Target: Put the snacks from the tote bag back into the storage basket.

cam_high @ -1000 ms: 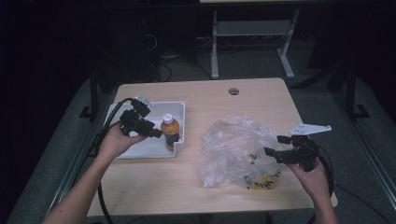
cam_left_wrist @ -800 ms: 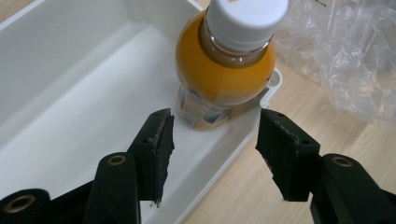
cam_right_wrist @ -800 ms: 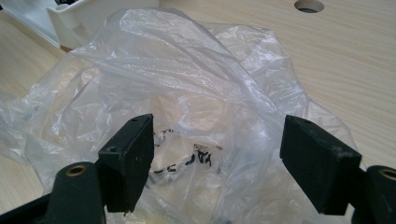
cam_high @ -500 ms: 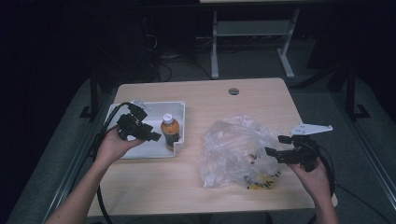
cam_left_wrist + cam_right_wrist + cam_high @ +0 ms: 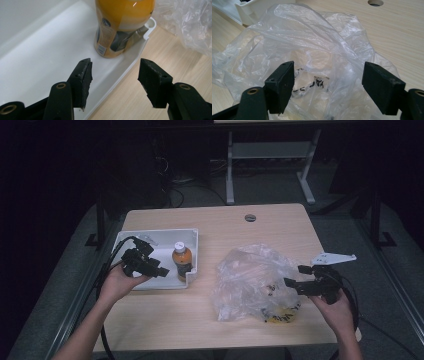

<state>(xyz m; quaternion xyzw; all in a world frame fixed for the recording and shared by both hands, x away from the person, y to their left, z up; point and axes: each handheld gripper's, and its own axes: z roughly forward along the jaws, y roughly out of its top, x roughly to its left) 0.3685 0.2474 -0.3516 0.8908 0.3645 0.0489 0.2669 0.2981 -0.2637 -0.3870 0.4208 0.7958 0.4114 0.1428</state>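
The left claw [image 5: 162, 271] has pulled back from the bottle [image 5: 182, 261].
Both claws gape wide, empty; the right claw [image 5: 295, 276] faces the bag [image 5: 252, 280].

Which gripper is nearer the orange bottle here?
Left. The left gripper sits open just beside the orange bottle at the white tray, not touching it. The right gripper is across the table, open at the plastic bag.
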